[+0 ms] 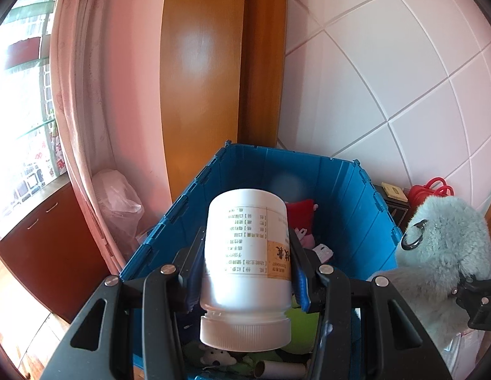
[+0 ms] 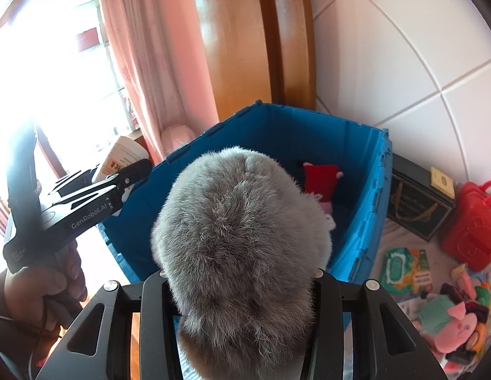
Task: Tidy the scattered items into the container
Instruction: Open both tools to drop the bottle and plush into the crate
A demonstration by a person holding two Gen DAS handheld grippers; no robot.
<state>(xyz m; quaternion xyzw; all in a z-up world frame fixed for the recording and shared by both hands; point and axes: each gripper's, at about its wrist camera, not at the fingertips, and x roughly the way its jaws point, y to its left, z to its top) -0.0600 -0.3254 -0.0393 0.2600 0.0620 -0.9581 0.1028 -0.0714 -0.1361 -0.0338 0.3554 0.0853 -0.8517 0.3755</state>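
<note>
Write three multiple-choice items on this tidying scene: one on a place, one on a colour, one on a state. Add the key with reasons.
1. Where is the white plastic bottle with the ribbed cap?
A. Lying on the floor
B. Held above the blue plastic crate
C. Standing on the dark box

2. What colour is the small plush cushion lying inside the crate?
A. Red
B. Yellow
C. Black

3. What is the state of the right gripper?
A. Open and empty
B. Shut on a cardboard tube
C. Shut on the fluffy grey-blue plush toy

Key: 1 B, the left gripper clamps the bottle cap-down over the crate's opening. 2 A, the cushion shows red against the blue wall in both views. 3 C, the fur fills the space between the right gripper's fingers.
</note>
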